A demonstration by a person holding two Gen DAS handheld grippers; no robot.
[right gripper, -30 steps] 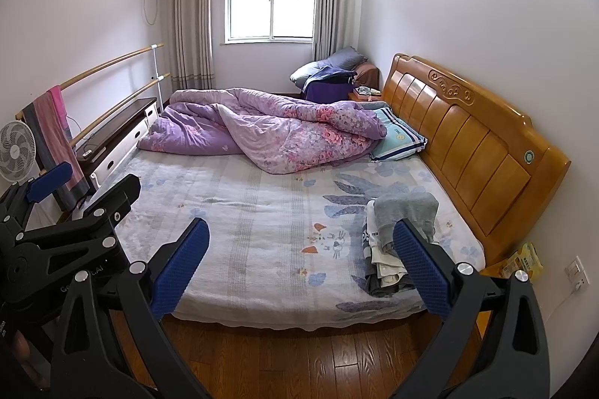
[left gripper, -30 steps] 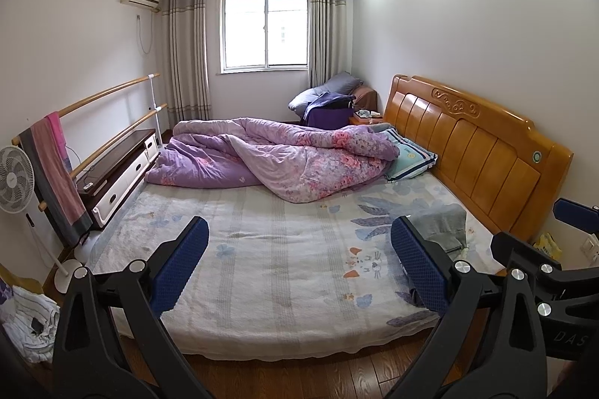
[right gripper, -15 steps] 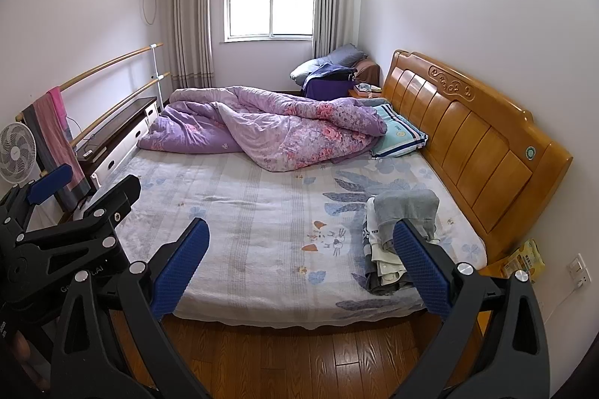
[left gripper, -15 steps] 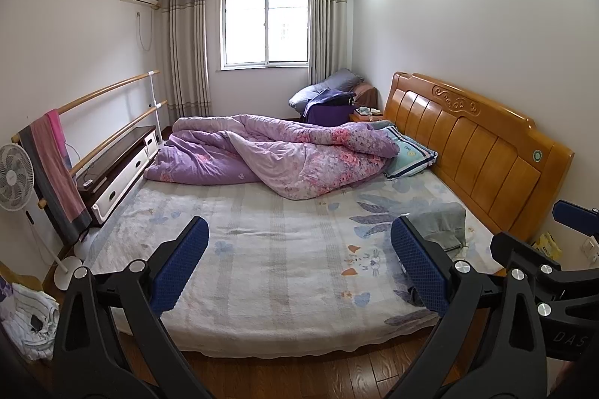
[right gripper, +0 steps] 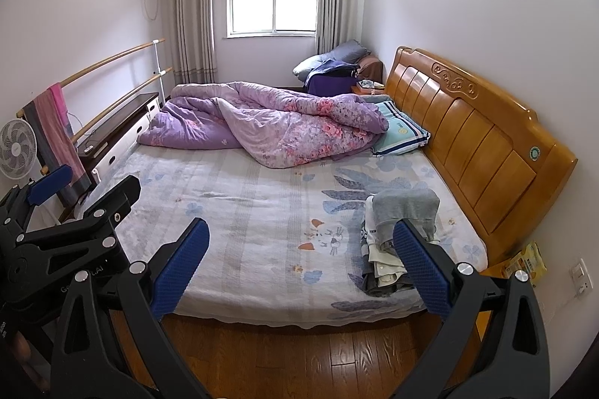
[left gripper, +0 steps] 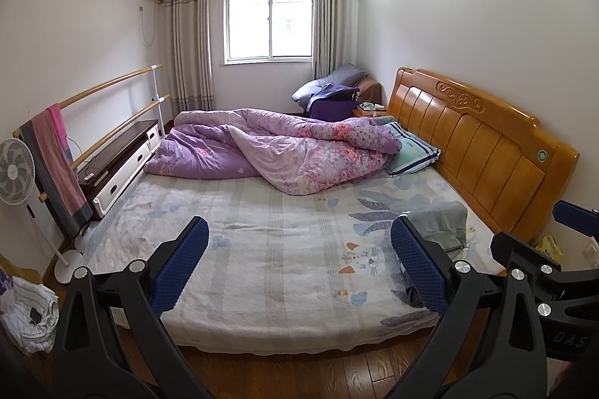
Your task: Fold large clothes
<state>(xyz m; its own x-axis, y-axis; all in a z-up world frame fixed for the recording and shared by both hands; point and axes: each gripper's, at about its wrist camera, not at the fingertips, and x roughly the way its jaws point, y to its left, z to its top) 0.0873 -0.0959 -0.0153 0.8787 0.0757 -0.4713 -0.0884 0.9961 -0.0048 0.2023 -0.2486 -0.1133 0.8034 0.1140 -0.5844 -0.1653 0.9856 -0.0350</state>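
A pile of clothes (right gripper: pixel 397 234), grey garment on top and white and dark ones beneath, lies on the near right part of the bed (right gripper: pixel 262 212), close to the headboard. In the left wrist view the pile (left gripper: pixel 441 223) is partly hidden behind the right finger. My left gripper (left gripper: pixel 299 264) is open and empty, held above the floor before the bed's near edge. My right gripper (right gripper: pixel 299 264) is open and empty too, beside the left gripper and short of the pile.
A crumpled purple floral quilt (right gripper: pixel 269 122) and a striped pillow (right gripper: pixel 400 133) lie at the bed's far end. A wooden headboard (right gripper: pixel 471 137) runs along the right. A fan (right gripper: pixel 17 148), a towel rail and a low cabinet (right gripper: pixel 119 129) stand left. A white laundry heap (left gripper: pixel 30 316) lies on the floor.
Both grippers have drifted slightly, with the room sitting a little lower in view. Nothing on the bed has moved, and both jaws stay open.
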